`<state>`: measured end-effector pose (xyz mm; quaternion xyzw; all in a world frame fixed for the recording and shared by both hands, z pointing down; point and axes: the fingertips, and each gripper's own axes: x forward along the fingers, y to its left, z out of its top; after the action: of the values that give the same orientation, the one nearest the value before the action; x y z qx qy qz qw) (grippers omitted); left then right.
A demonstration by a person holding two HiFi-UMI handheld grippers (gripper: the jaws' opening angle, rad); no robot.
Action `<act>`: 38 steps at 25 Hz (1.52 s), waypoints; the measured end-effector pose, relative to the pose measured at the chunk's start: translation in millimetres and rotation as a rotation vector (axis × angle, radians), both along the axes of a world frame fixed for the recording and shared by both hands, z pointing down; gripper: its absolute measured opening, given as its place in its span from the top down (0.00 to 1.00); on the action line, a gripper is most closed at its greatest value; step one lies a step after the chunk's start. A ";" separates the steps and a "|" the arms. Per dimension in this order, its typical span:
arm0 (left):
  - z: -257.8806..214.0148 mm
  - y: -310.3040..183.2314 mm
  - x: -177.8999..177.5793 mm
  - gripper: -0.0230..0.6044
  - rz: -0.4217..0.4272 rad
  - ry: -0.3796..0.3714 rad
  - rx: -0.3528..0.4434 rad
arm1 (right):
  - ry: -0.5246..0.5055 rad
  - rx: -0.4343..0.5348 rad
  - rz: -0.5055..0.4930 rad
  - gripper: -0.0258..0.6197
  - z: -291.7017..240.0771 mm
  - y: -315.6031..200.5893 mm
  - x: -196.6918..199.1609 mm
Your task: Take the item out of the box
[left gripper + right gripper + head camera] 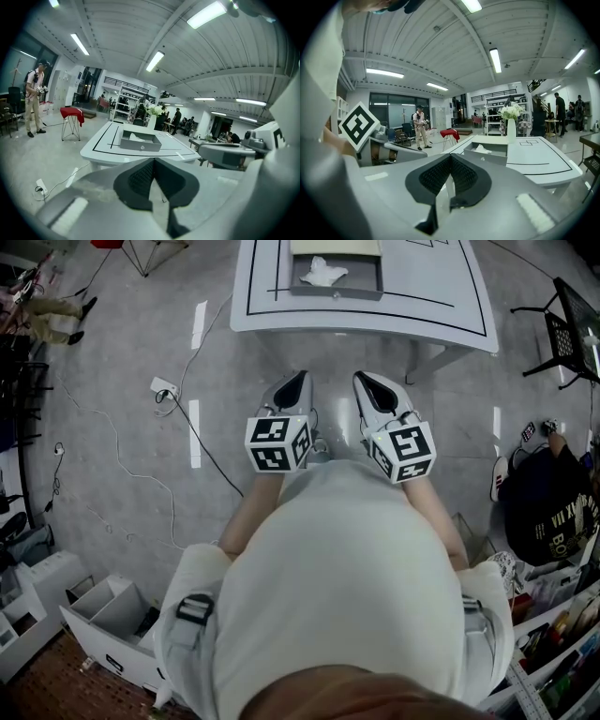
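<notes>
We find the task at its opening step, the approach, with nothing taken out. The white crumpled soft item (pixel 323 273) lies inside the grey open-topped rectangular box (pixel 336 292). The box stands on the white counter with black line markings (pixel 422 296), close to its near edge and left of its middle.

The person stands well apart from the counter. The left claw (pixel 296 381) and the right claw (pixel 367 381) are held side by side before the body. Each has its jaws together with nothing between them.

In our judgement, the next move calls for stepping up to the near edge, parting one claw's jaws and lowering it over the box's rim onto the item. The item looks limp and may need a firm pinch.
</notes>
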<state>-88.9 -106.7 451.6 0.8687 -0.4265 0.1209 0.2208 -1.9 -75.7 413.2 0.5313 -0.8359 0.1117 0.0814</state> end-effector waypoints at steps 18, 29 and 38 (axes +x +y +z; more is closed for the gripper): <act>6.2 -97.8 -0.7 0.96 0.061 -0.012 -0.007 | 0.008 0.006 0.036 0.96 2.2 -98.8 -6.0; 10.3 -120.2 8.9 0.96 0.078 -0.020 -0.022 | -0.003 -0.015 0.089 0.96 9.2 -106.3 13.0; 21.8 -140.0 38.6 0.96 0.050 -0.028 -0.024 | -0.016 -0.026 0.060 0.96 27.6 -129.6 42.8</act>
<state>-50.3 -246.7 473.4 0.8745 -0.4064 0.1435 0.2224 40.9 -205.2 440.8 0.5543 -0.8185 0.1291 0.0784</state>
